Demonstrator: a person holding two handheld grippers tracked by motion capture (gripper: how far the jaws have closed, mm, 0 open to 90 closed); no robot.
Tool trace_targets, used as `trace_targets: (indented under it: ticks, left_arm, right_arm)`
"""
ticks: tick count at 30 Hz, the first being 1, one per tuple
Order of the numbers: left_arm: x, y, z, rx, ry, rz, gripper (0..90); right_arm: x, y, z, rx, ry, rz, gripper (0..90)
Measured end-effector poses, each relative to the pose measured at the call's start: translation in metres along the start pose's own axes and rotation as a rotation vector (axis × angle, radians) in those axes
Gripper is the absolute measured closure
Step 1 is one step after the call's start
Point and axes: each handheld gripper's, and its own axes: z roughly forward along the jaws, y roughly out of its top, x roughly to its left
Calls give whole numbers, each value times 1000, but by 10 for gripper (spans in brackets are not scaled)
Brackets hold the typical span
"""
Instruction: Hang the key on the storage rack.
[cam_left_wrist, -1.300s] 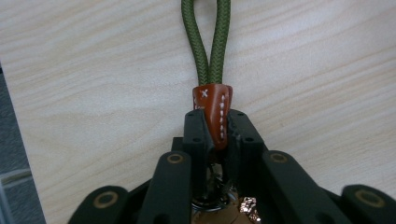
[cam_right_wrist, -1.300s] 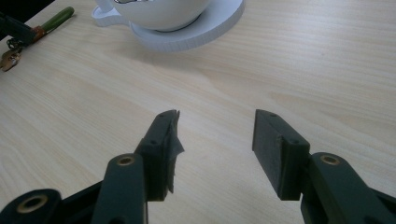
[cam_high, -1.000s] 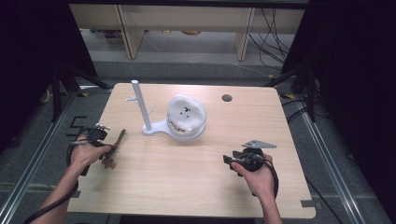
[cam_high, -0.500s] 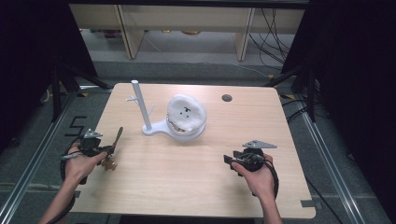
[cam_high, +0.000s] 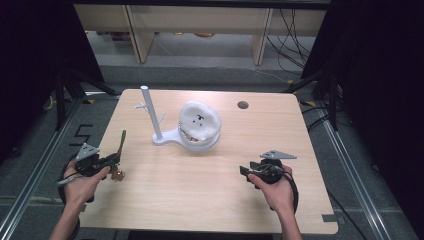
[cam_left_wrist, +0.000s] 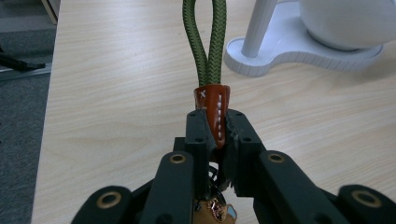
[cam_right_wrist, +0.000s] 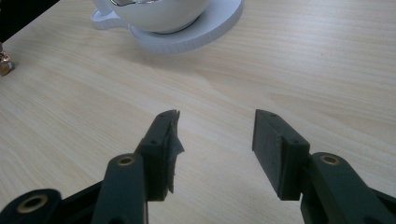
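I see the green cord keychain (cam_left_wrist: 205, 46) clamped at its brown leather collar by my left gripper (cam_high: 111, 161), near the table's (cam_high: 200, 200) left edge. Its doubled loop runs straight out beyond the jaws, long axis aimed toward the far side, left of the white stand (cam_high: 159, 120). My right gripper (cam_right_wrist: 215, 140) sits well apart, jaws spread, holding nothing.

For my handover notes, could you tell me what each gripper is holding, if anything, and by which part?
The left gripper clamps the green cord keychain by its brown leather collar. The right gripper is open and holds nothing.
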Motion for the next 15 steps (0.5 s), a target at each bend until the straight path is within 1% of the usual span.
trace_targets:
  ticks: [2,3,4,5,8,12,13,14,15]
  left_arm:
    - [-2,1,-2,-14,-16,-7,803]
    - [-3,1,-4,-33,-20,-18,803]
    - [-4,2,-6,-39,-20,-14,803]
    - [-6,4,-8,-54,-18,-14,803]
    - [-10,9,-13,-90,-10,-10,803]
    - [-12,14,-15,-114,-7,-12,803]
    - [-13,14,-15,-126,-9,-16,803]
    - [-14,14,-16,-135,-7,-16,803]
    - [-14,15,-16,-138,-10,-17,803]
  right_arm:
    - [0,0,0,-4,-3,0,514]
    - [0,0,0,-4,-3,0,514]
    - [0,0,0,-4,-12,-2,514]
    - [0,0,0,-5,2,0,514]
    - [-1,0,-1,-4,1,3,514]
    - [-1,-1,-1,-6,0,0,514]
    - [2,-1,-2,-5,-2,22,513]
    - [-1,0,-2,-5,-13,-8,514]
    - [2,-1,-2,-4,0,33,513]
